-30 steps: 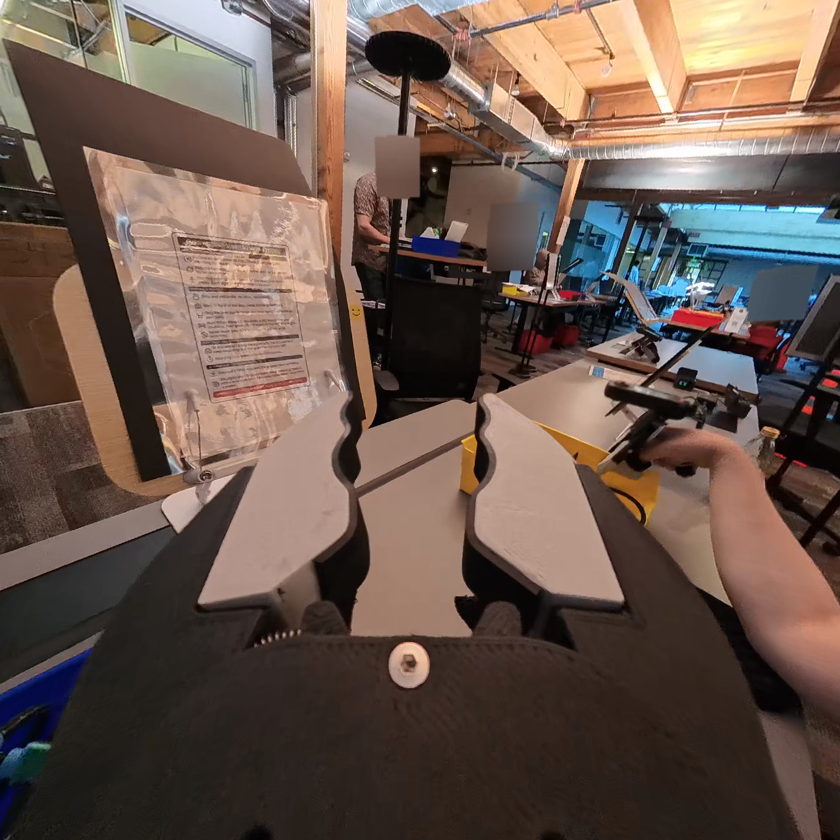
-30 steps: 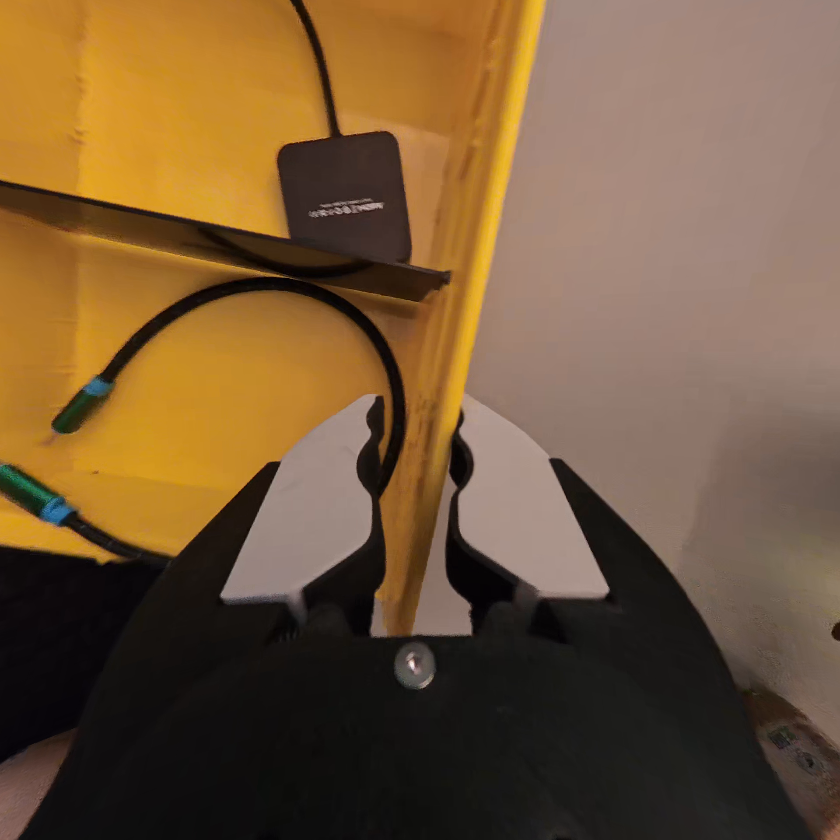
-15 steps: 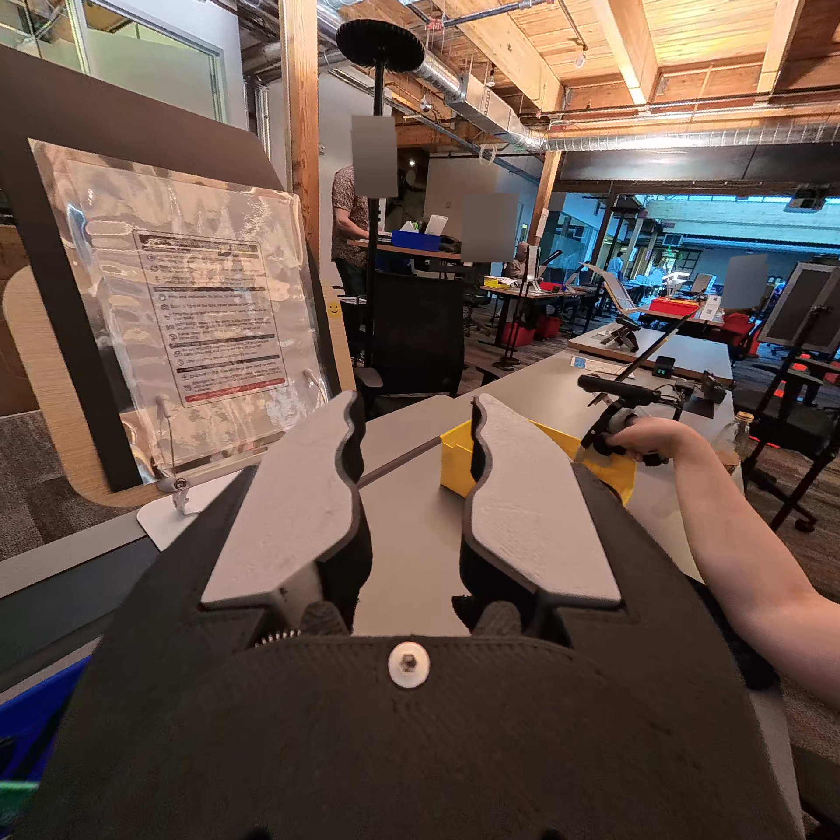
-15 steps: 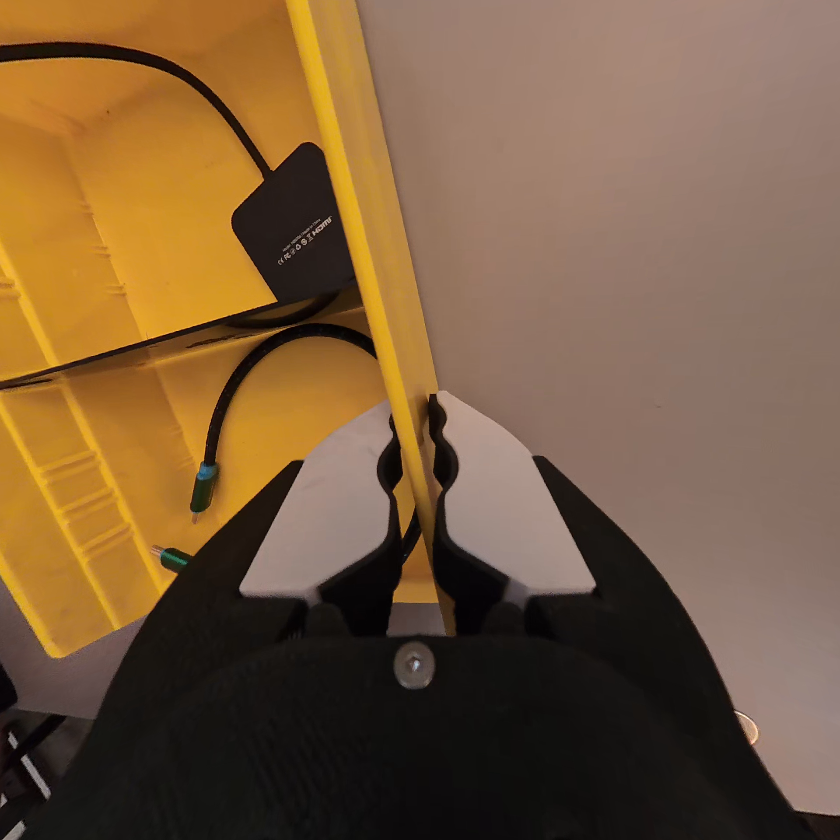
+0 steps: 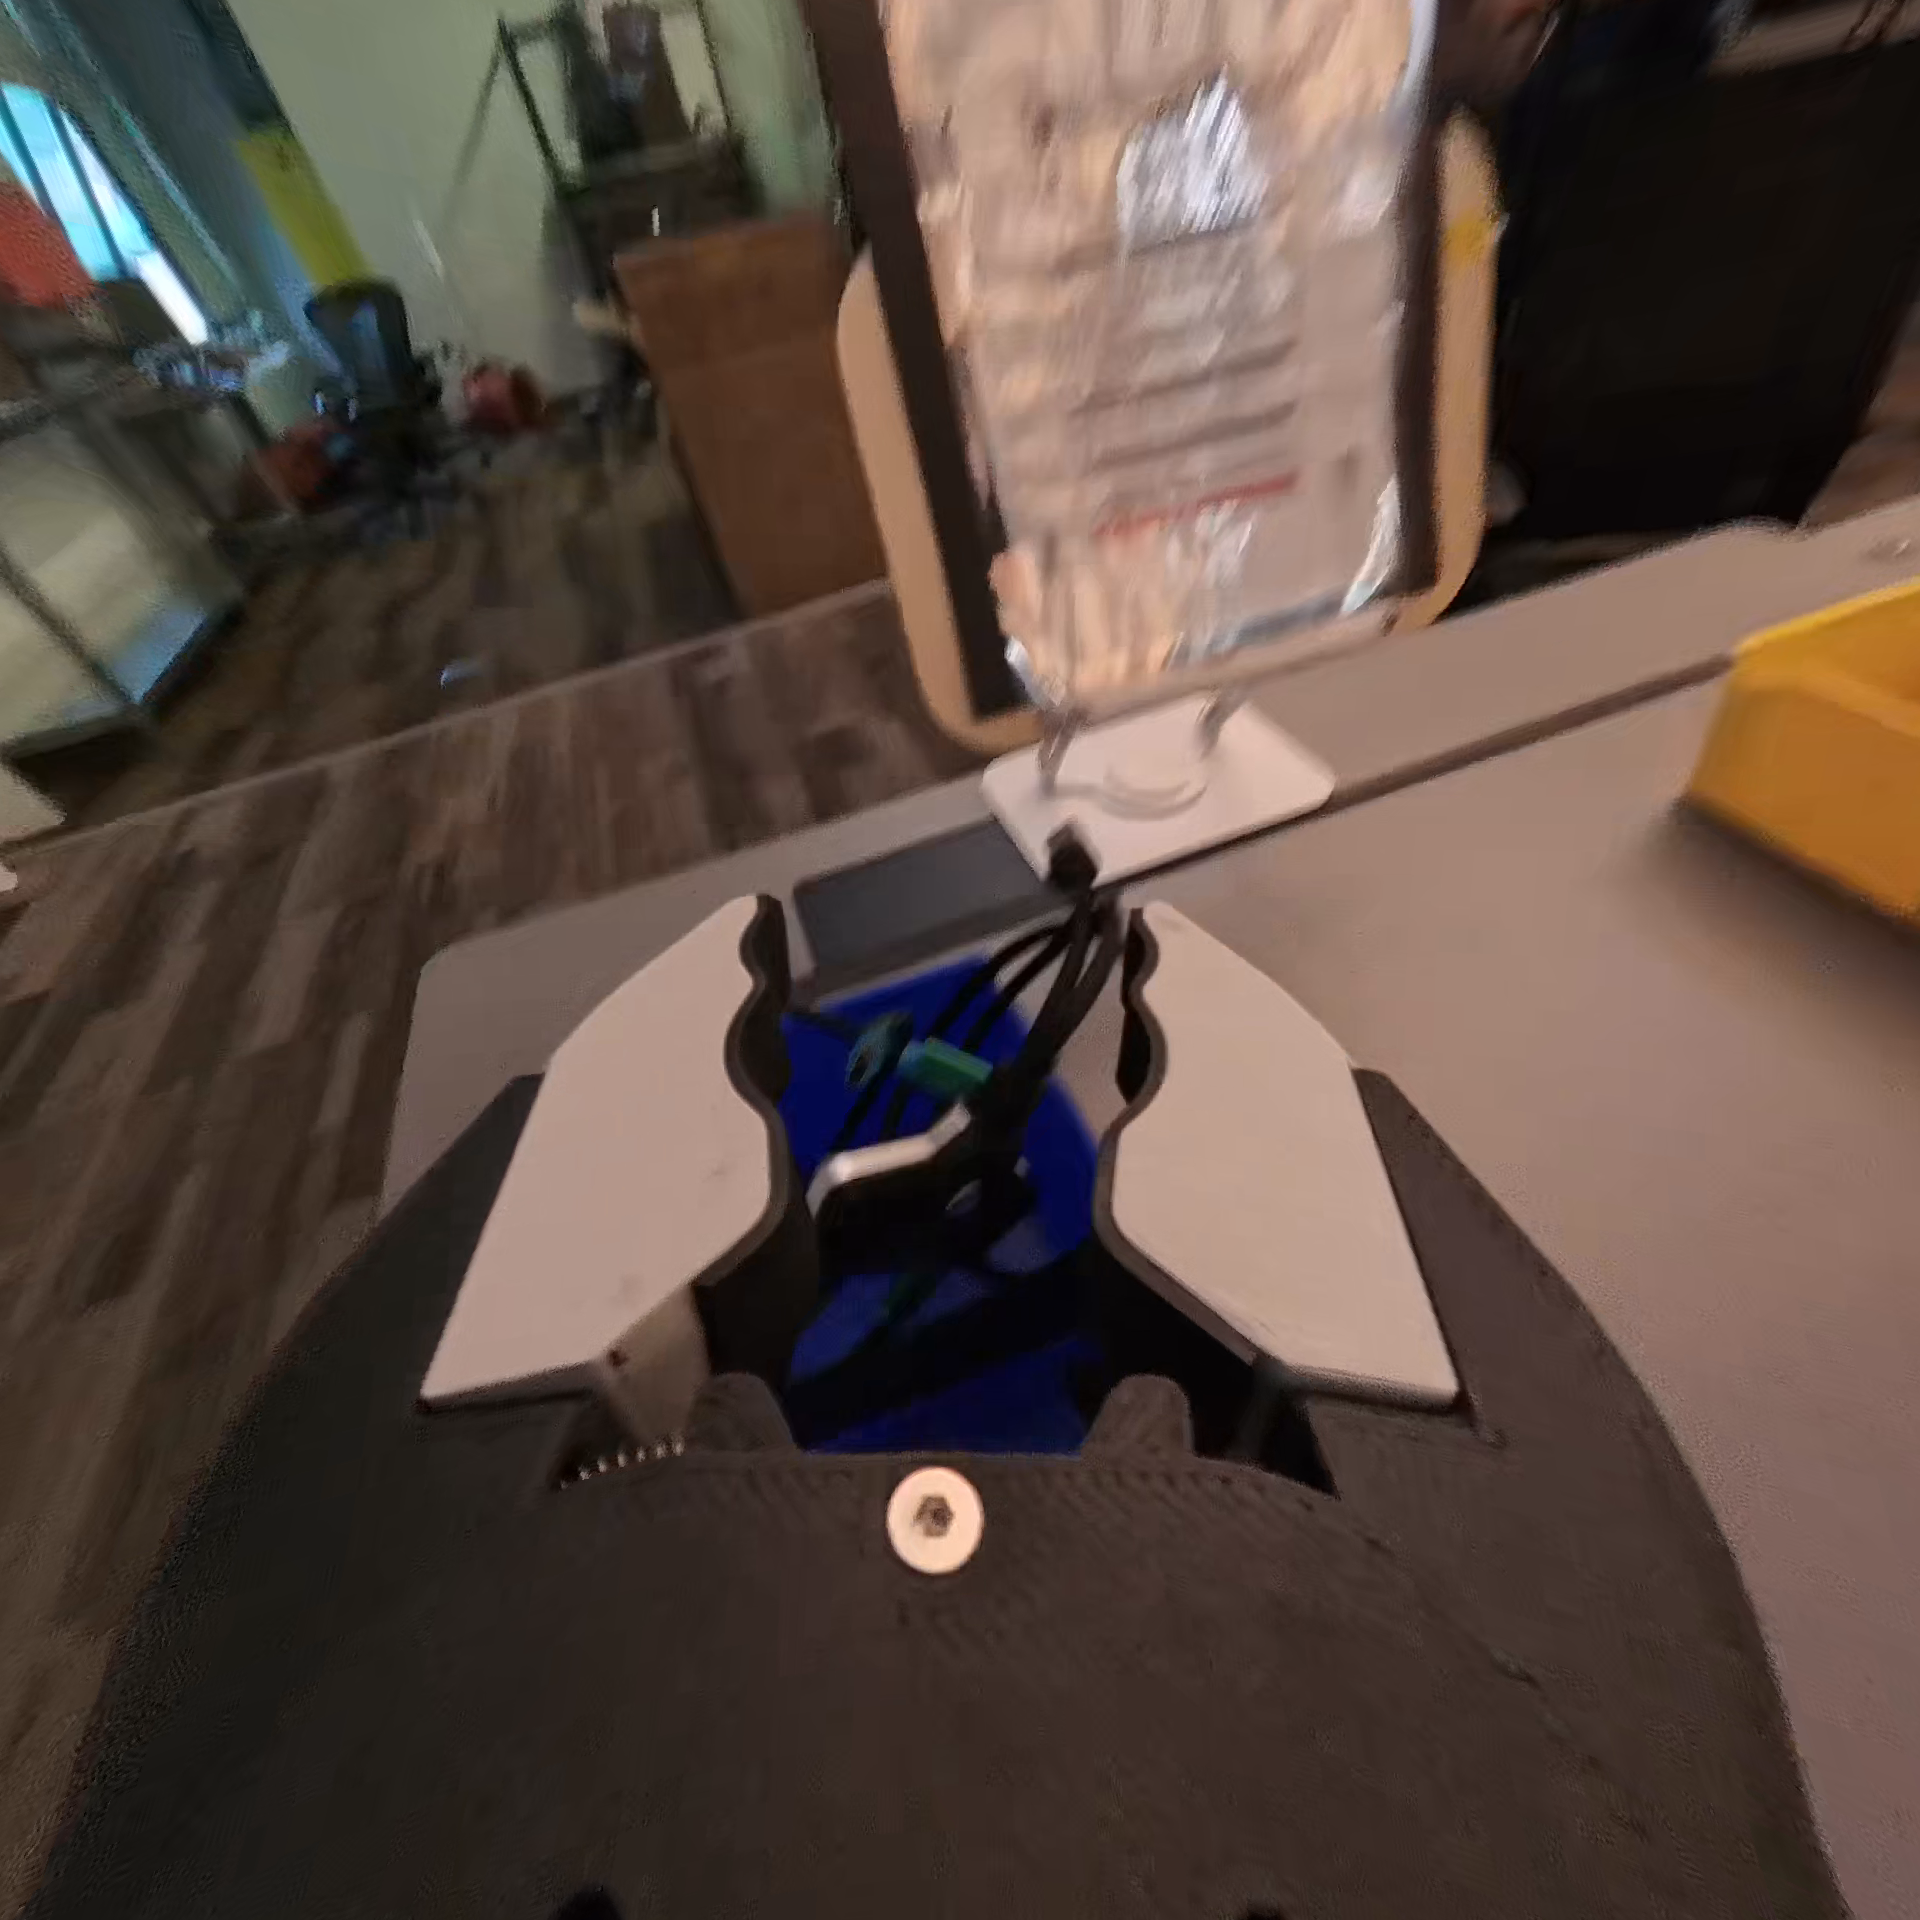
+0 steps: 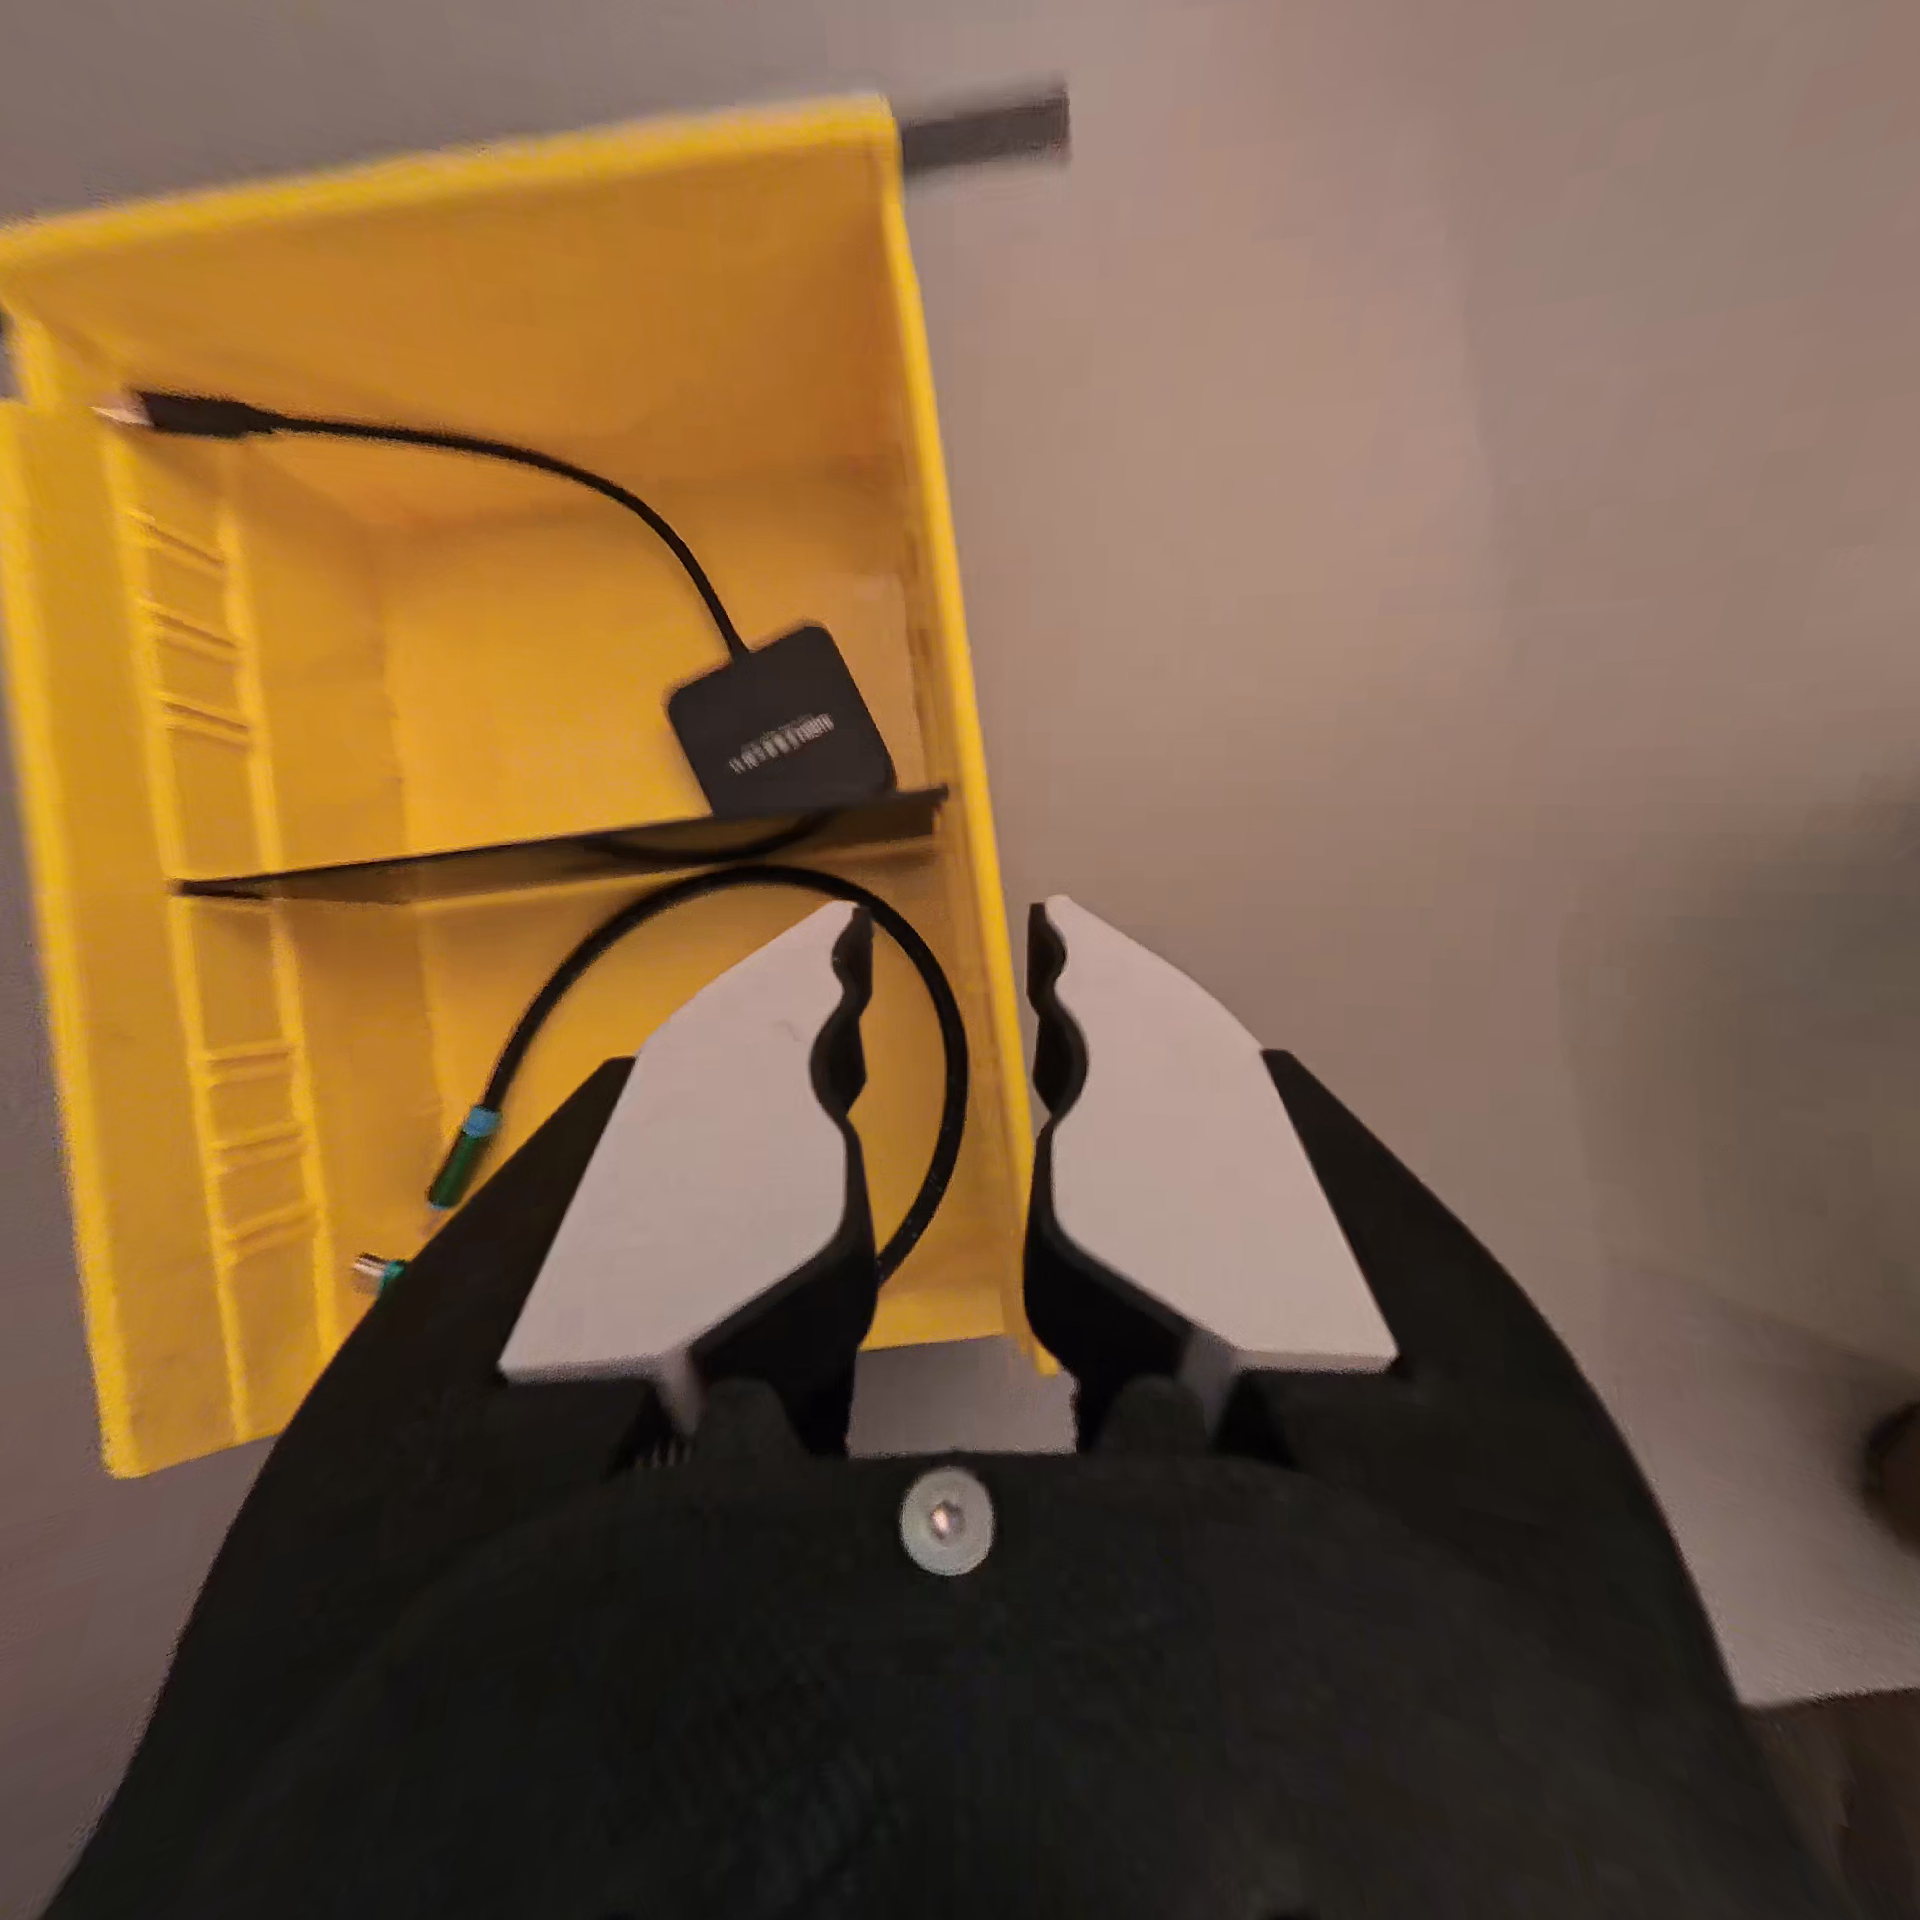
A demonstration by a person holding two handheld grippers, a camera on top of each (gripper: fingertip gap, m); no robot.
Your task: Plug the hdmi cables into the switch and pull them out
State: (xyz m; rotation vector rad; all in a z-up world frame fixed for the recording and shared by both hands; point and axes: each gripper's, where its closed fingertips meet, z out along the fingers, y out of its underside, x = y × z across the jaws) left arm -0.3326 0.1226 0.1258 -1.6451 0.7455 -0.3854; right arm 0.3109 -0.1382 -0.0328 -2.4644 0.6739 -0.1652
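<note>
In the right wrist view a yellow bin [image 6: 499, 260] lies on the grey table, split by a black divider [image 6: 561, 862]. A black square HDMI switch [image 6: 779, 727] with its own thin lead lies in the far compartment. A black braided HDMI cable [image 6: 951, 1049] with green plugs [image 6: 462, 1164] loops in the near one. My right gripper [image 6: 945, 935] is open and empty, its jaws either side of the bin's right wall. My left gripper [image 5: 951, 920] is open and empty above a blue bin [image 5: 935, 1392] holding tangled black cables [image 5: 1049, 997], a green plug [image 5: 940, 1070] and a silver-edged black device [image 5: 894, 1174].
A sign in a clear stand [image 5: 1164, 416] rises on a white base [image 5: 1164, 790] at the table's far edge, with a dark flat box [image 5: 904, 904] before it. The yellow bin also shows at the right of the left wrist view [image 5: 1829, 769]. Wood floor lies beyond the table's left edge. There is about 70 centimetres between the tips of the two grippers. It is some 15 centimetres from my right tips to the black square HDMI switch [image 6: 779, 727].
My right gripper has opened off the yellow bin's right wall and drawn back. My left gripper has swung left and down over the blue bin and opened wider.
</note>
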